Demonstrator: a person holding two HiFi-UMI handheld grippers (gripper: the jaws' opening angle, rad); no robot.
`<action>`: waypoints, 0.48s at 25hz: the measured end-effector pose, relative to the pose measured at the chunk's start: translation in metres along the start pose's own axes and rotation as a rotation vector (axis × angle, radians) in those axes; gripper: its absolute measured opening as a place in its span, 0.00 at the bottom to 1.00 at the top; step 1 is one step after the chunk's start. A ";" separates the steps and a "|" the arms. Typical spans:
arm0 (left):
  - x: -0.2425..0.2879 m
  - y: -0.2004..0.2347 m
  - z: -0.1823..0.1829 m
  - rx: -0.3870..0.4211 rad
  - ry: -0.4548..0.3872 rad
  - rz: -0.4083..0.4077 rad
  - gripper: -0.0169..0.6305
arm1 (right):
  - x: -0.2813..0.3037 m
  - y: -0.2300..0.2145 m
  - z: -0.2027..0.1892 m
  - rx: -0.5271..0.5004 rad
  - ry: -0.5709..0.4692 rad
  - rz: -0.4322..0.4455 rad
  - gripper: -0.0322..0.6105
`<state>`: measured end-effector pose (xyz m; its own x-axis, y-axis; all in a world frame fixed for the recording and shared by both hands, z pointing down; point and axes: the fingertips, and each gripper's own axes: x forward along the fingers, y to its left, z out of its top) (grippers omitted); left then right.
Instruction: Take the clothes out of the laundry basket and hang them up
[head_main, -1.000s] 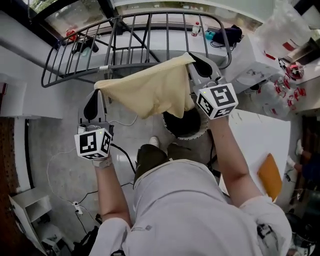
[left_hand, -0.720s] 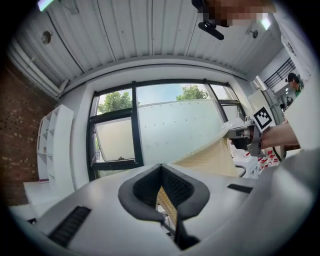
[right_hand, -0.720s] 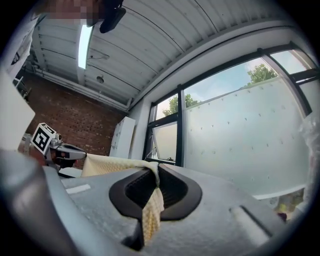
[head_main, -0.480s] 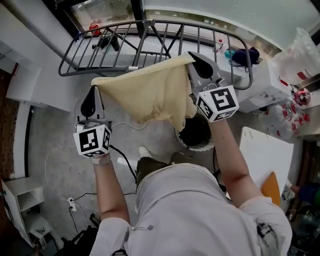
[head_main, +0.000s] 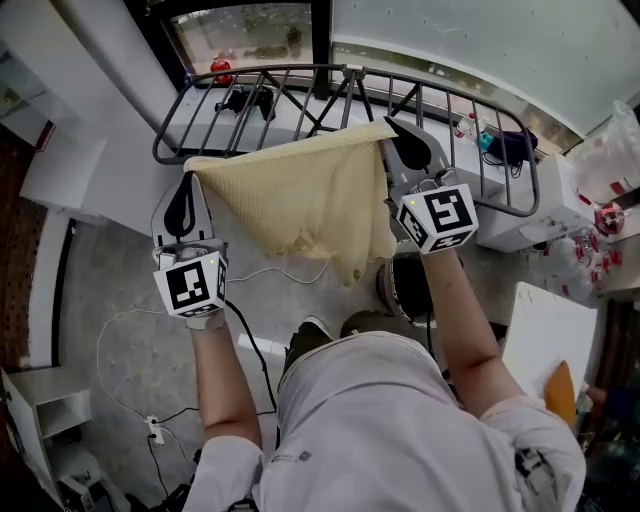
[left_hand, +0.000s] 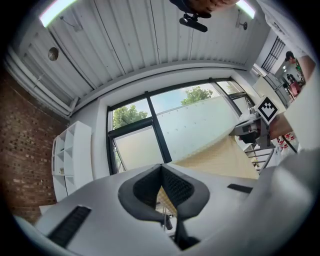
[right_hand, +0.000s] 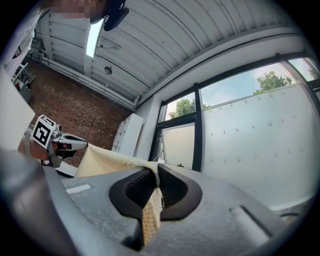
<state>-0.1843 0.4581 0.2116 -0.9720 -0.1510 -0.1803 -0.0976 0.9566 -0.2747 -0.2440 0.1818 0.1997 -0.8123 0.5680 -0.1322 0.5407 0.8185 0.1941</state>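
Only head view shows the laundry basket (head_main: 388, 290) below the cloth (head_main: 300, 200).

The cloth (head_main: 310, 205) is covering the near rail of the drying rack (head_main: 262, 71); the right forearm (head_main: 455, 300) is hiding part of the dark basket (head_main: 400, 290).

Drying rack (head_main: 280, 70) bars dead ahead, beyond the cloth (head_main: 300, 200) stretched between left tongs (head_main: 187, 178) and right tongs (head_main: 392, 128). Basket (head_main: 402, 288) blocks low right. Floor (head_main: 110, 280) at left open, only cables (head_main: 250, 340).
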 end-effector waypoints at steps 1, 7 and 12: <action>0.002 0.012 0.000 0.011 -0.009 0.008 0.03 | 0.008 0.007 0.000 -0.006 0.001 -0.005 0.07; 0.025 0.063 -0.001 0.033 -0.043 0.038 0.03 | 0.055 0.032 -0.008 -0.013 0.025 -0.001 0.07; 0.058 0.095 0.001 0.053 -0.065 0.067 0.03 | 0.102 0.031 -0.006 -0.054 0.008 0.032 0.07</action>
<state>-0.2495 0.5406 0.1743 -0.9598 -0.1043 -0.2606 -0.0195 0.9509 -0.3088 -0.3113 0.2640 0.1980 -0.7967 0.5929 -0.1176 0.5540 0.7941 0.2501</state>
